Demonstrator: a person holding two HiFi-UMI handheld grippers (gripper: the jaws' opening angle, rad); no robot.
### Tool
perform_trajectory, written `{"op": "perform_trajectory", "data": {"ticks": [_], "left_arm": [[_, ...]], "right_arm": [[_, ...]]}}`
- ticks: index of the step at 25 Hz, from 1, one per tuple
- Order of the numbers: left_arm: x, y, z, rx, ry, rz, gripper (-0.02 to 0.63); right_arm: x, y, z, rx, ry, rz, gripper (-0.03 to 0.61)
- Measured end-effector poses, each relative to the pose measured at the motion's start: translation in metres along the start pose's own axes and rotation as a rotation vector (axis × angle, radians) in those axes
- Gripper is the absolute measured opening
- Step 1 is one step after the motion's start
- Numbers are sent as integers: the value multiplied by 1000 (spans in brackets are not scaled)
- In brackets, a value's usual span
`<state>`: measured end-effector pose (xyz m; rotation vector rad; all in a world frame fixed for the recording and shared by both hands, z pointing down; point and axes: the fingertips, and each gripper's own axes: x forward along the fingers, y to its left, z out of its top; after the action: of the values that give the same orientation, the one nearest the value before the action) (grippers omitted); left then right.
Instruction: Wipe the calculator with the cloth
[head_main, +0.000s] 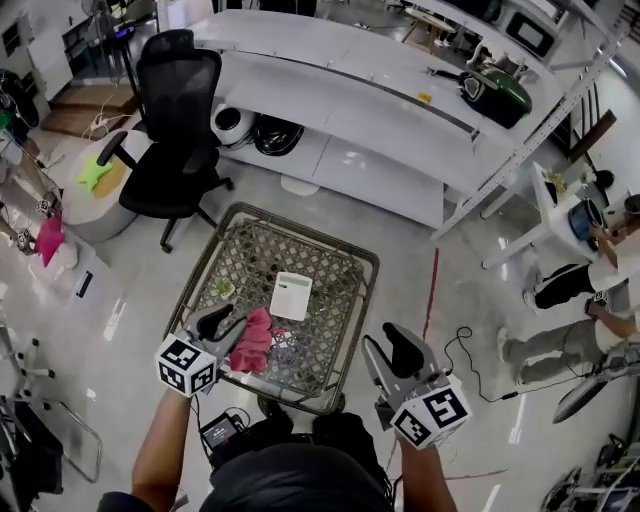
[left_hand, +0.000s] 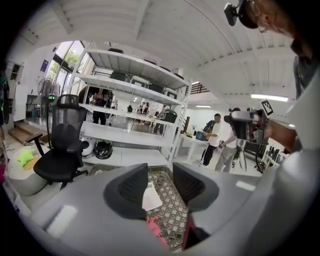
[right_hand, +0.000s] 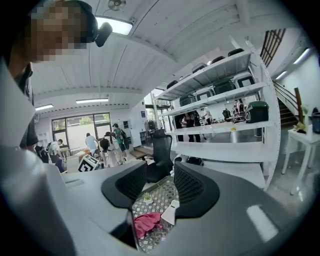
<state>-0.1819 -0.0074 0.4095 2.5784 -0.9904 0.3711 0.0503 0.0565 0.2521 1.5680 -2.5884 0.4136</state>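
A white calculator (head_main: 290, 296) lies flat near the middle of a low mosaic-topped table (head_main: 368, 258). A crumpled pink cloth (head_main: 252, 340) rests on the table near its front left edge. My left gripper (head_main: 225, 326) hovers right beside the cloth, with its jaws apart and nothing between the pads. In the left gripper view the cloth (left_hand: 154, 226) shows below the left gripper (left_hand: 161, 185), and the calculator (left_hand: 150, 197) beyond it. My right gripper (head_main: 388, 352) is open at the table's front right corner. The right gripper view shows the cloth (right_hand: 147, 222) and the calculator (right_hand: 170, 212).
A small potted plant (head_main: 223, 289) stands on the table's left side. A black office chair (head_main: 175, 120) is behind the table to the left, and long white shelving (head_main: 350, 90) runs behind it. A person (head_main: 590, 300) stands at the right. A cable (head_main: 470, 370) lies on the floor.
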Motion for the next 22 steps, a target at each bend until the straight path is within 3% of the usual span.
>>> {"op": "perform_trajectory", "data": {"ticks": [5,11,22], "left_arm": [[10,13,-23,-38,48,1,176],[23,25,-62,-85,137,36,198],[72,49,-169,-205,334,120,270]], "right_arm": [[12,-3,-14,24,42,-7,161],[35,-8,-28,44,87,47,161],[79,-44,-67,65,191,141,161]]}}
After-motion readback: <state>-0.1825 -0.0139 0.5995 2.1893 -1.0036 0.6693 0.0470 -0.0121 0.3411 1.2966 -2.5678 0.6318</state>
